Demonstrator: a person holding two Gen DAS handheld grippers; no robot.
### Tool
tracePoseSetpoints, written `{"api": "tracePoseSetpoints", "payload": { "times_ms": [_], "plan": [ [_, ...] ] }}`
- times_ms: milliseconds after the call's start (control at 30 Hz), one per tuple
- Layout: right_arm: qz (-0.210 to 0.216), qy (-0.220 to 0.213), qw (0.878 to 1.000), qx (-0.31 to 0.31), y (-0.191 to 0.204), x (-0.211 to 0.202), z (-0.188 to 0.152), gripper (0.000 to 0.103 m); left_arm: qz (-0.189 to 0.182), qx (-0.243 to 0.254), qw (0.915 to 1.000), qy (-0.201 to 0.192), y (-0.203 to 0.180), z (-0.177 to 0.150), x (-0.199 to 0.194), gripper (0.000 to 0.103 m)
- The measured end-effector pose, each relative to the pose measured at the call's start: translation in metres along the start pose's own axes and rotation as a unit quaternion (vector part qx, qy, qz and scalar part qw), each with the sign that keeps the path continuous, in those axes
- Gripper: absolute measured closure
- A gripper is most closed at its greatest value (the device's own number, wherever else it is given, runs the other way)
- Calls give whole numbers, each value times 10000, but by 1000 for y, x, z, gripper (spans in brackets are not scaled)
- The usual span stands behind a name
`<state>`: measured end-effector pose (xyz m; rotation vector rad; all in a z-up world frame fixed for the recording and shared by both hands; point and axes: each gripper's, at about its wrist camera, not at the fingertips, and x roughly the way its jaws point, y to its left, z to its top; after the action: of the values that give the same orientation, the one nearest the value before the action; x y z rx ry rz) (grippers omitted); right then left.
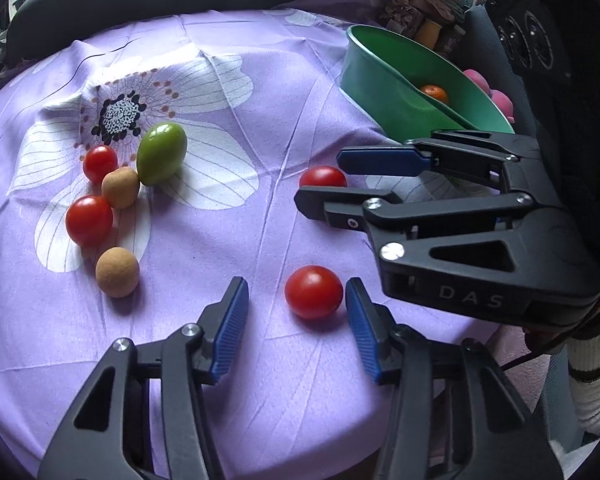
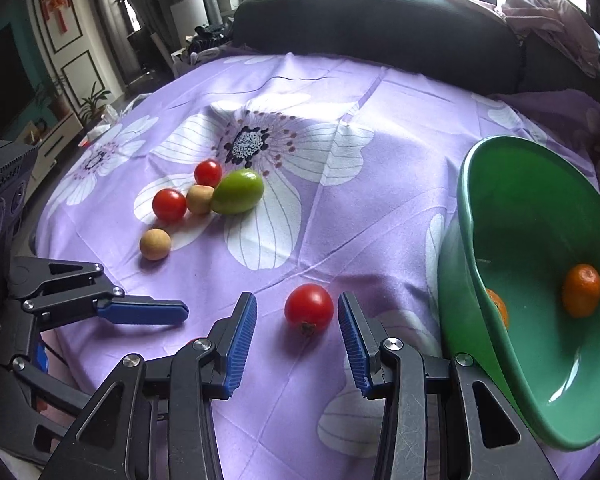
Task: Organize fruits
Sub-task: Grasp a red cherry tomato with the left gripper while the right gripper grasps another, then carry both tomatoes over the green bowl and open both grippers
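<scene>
My left gripper [image 1: 297, 292] is open around a red tomato [image 1: 314, 292] lying on the purple cloth, near its right pad. My right gripper [image 2: 297, 308] is open around another red tomato [image 2: 309, 309]; it also shows in the left wrist view [image 1: 322, 178], half hidden behind my right gripper [image 1: 320, 182]. A green bowl [image 2: 512, 208] stands at the right and holds an orange fruit [image 2: 582, 290]. Two more tomatoes [image 2: 169, 205], a green fruit [image 2: 238, 192] and two tan balls [image 2: 155, 244] lie in a cluster at the left.
The flowered purple cloth [image 2: 360, 152] covers a round table whose edge drops off close by. A dark sofa back [image 2: 380, 20] runs behind it. Pink objects [image 1: 500, 100] lie beyond the bowl [image 1: 380, 92].
</scene>
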<state>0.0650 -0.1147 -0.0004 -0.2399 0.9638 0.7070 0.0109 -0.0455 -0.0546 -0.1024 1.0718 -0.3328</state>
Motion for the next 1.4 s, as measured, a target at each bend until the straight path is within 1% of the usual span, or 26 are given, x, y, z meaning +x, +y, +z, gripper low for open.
{"api": "tracePoseSetpoints", "payload": {
  "times_ms": [200,233,267,300,600,800,933,1133,1400],
  "plan": [
    [-53,181,9998,24,-5,15,4,60,21,-2,10000,-63,-1,2,2,69],
    [-72,215,9997,24,-5,17,3,65,33,-10,10000,-69,-2,3,3,74],
    [-81,242,9997,24,-6,19,3,70,12,-35,10000,-68,-1,3,3,76],
    [-66,254,9996,37,-6,20,3,74,-8,-54,10000,-75,-1,4,3,76],
    [-65,141,9998,111,-5,13,-1,74,-75,-280,9996,-75,8,-1,-4,76],
    [-36,-28,9999,144,0,-1,-2,74,-22,-274,9994,-197,7,-3,-17,76],
    [-43,-185,9995,242,-1,-15,-2,74,12,-294,9991,-309,6,2,-25,76],
    [-201,-622,9973,341,-6,-46,-1,74,73,-215,9984,-516,-1,20,-33,76],
    [-509,-1055,9913,596,-27,-81,0,74,-47,138,9975,-687,-25,56,-32,75]
  ]
}}
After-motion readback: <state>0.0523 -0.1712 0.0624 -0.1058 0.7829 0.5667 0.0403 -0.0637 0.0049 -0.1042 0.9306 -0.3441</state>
